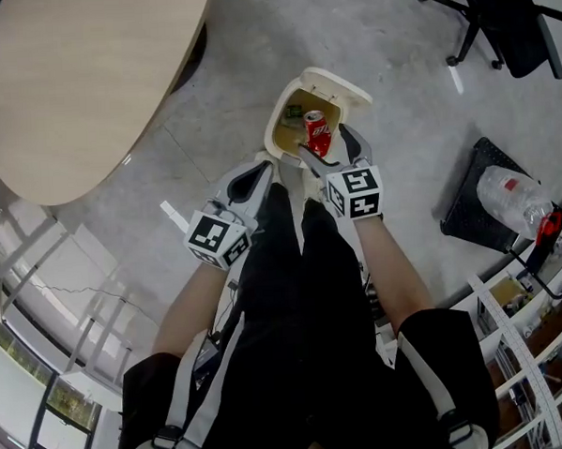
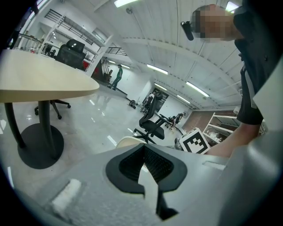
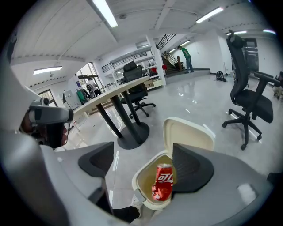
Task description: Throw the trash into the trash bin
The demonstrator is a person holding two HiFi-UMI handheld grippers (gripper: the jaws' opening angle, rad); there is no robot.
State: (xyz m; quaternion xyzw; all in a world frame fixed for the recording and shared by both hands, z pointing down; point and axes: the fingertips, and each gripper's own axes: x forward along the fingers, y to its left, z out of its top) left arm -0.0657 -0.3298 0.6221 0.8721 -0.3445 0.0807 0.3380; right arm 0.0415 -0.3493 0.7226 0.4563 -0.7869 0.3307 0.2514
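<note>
The round wooden table (image 1: 76, 79) fills the ten o'clock part of the head view. A black office chair (image 1: 507, 15) stands on the grey floor at one o'clock. At three o'clock a black mat (image 1: 472, 195) lies on the floor, with a clear plastic bottle (image 1: 511, 200) resting on its right part; no print on the bottle can be read.

The cream trash bin (image 1: 274, 135) stands at twelve o'clock, just above the middle of the head view, its lid tipped back and open.

The right gripper (image 1: 329, 151) is held over the bin's mouth with its jaws spread wide. The left gripper (image 1: 260, 176) is at the bin's seven o'clock, near its rim, with its jaws pressed together and nothing between them. Each gripper carries a cube with black-and-white square markers.

The can (image 3: 163, 182) is red and dented, with white lettering down its side that is too small to read. In the right gripper view it is upright in the gap between the jaws, against the dark pad at its three o'clock and well apart from the pad at its nine o'clock, so nothing clamps it. It shows against the bin's open mouth.
</note>
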